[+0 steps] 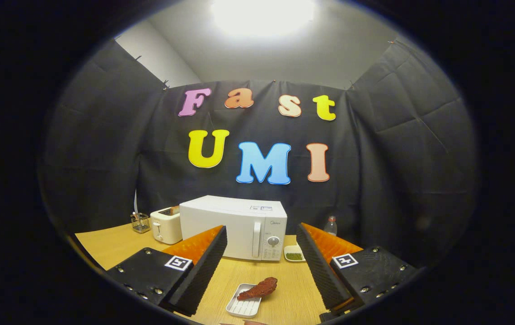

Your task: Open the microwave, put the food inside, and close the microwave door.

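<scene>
Microwave [234, 227] sits shut toward the far edge of the wooden table [104, 243], straight ahead and well beyond the gripper [262, 266], whose fingers stand wide apart with nothing between them but open air. And the handle [256, 239] is the thing to watch: a pale vertical bar running top to bottom at the right side of the door, just left of the dial, lining up almost dead centre between the two fingers. My read is the approach goes straight forward, fingers closing across that upright bar from either side, with no need to roll the wrist. Food [259, 289] (a reddish-brown piece, its long axis slanting up to the right) rests on a small white tray [241, 308] near the table's front edge, just ahead of the fingers and much nearer than the microwave. Door first, I'd judge, so the fingers must pass over that tray.
</scene>
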`<state>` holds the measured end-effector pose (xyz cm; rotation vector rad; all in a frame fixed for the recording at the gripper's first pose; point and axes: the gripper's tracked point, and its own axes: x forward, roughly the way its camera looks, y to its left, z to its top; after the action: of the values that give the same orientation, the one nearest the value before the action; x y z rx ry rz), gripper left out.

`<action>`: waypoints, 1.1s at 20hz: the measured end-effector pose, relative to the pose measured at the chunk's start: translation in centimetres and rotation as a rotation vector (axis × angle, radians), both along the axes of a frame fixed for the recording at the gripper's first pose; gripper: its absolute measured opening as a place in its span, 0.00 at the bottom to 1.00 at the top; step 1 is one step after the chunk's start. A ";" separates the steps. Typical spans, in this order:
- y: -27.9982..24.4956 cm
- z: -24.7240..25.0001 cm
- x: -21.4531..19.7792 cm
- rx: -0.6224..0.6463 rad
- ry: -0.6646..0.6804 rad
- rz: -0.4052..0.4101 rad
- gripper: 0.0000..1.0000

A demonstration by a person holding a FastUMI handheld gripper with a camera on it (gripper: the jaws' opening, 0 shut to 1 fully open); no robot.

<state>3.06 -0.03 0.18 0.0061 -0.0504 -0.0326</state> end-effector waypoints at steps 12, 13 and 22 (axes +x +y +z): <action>1.9 -2.2 10.6 -0.025 -0.047 0.007 0.97; 1.7 -2.9 11.7 -0.021 -0.041 0.001 0.97; -0.7 -8.0 21.9 -0.012 0.034 -0.061 0.97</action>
<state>24.95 -0.69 -7.87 -0.0081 -0.0170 -0.0932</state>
